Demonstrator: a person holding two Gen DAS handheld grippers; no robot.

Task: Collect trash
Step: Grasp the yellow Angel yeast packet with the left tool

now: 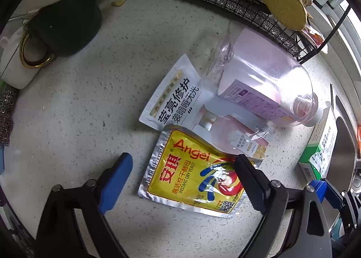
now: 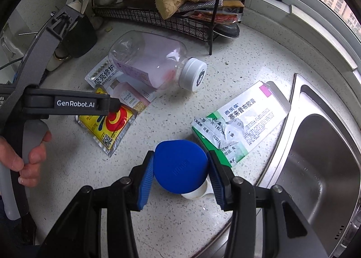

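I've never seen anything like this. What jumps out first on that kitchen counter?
Probably the bright yellow yeast packet, lying flat between the wide-open fingers of the left hand-held gripper. Just behind it a clear plastic bottle with a white cap lies on its side over a white sachet. Nearer the steel sink, the right hand-held gripper clamps a round blue lid.

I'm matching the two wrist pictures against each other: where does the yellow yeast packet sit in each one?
Left wrist view: the yellow yeast packet lies low in the middle, between the open fingers of the left gripper.
Right wrist view: the packet lies left of middle, partly hidden under the left gripper.
Shared landmark: the clear bottle lying on its side just beyond the packet.
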